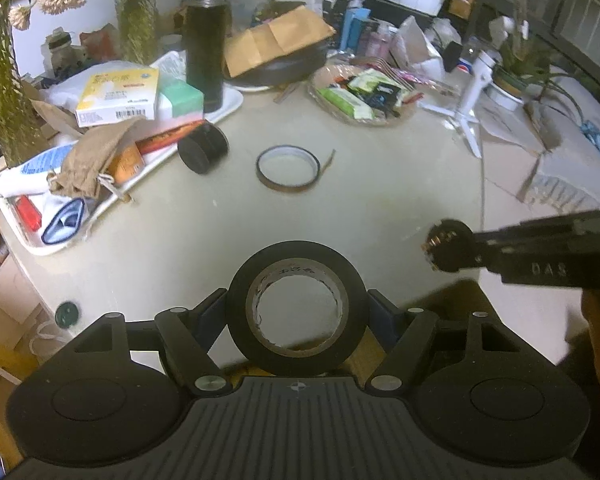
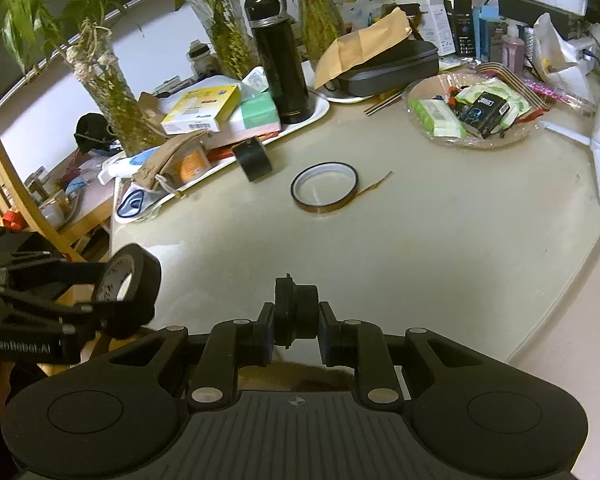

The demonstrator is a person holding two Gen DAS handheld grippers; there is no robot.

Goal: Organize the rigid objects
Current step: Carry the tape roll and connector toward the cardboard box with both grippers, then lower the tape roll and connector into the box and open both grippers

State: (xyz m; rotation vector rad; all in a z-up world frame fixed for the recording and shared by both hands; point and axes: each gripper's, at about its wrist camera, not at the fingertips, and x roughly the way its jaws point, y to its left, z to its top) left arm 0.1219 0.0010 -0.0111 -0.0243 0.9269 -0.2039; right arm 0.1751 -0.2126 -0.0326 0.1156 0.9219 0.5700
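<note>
My left gripper (image 1: 298, 312) is shut on a black tape roll (image 1: 236, 312), held upright above the near table edge; the roll also shows in the right wrist view (image 2: 150, 280). My right gripper (image 2: 296, 312) is shut on a small black round part (image 2: 296, 310), which also shows in the left wrist view (image 1: 448, 250). A thin amber tape ring (image 1: 288, 168) lies flat mid-table, also in the right wrist view (image 2: 325, 188). A short black cylinder (image 1: 202, 148) leans against the white tray (image 1: 228, 108).
The tray holds a black flask (image 1: 204, 40), boxes and a cloth pouch (image 1: 88, 156). A basket of packets (image 1: 360, 96) and a white tripod (image 1: 470, 108) stand at the right. Vases with plants (image 2: 112, 92) line the back left.
</note>
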